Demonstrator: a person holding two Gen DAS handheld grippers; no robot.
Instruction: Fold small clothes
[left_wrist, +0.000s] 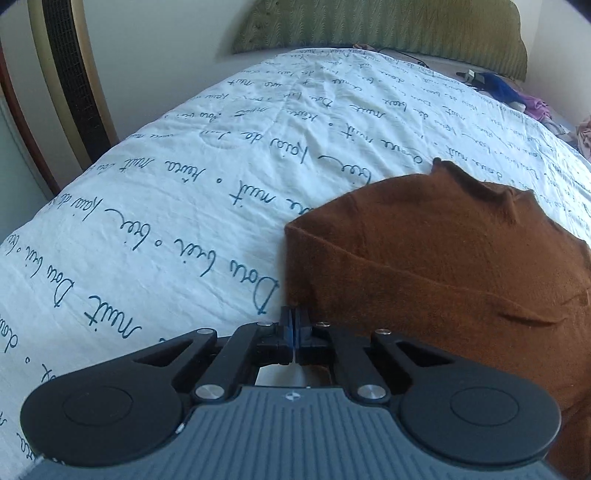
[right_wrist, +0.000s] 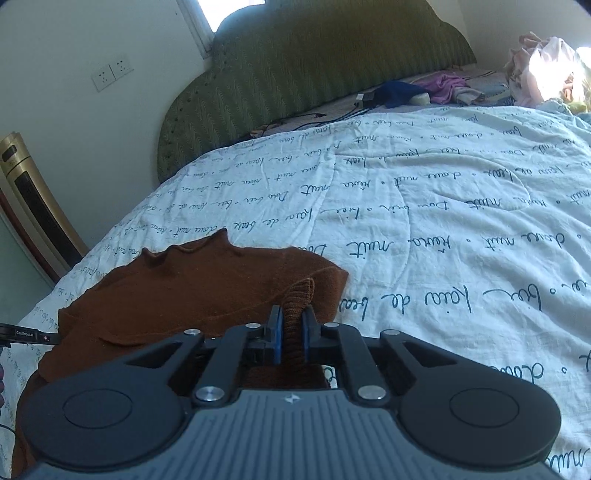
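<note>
1. Left wrist view: the left gripper (left_wrist: 294, 325) is sitting low in the centre of the frame with its jaws closed, the blue pads meeting right at the near left edge of the brown top (left_wrist: 443, 266). Whether any cloth is pinched between them is hidden; probably only a thin layer is, if anything.
2. The top is lying on the quilt (left_wrist: 166, 206), filling the right half of the frame, its frilled neck pointing to the upper centre, spread flat for folding.
3. Right wrist view: the right gripper (right_wrist: 291, 332) is clamping a ribbed brown cuff, which is standing up between the pads at centre frame, likely so the sleeve can be carried over the body.
4. Here the top is lying in the lower left of the frame, the headboard (right_wrist: 295, 74) far behind.
</note>
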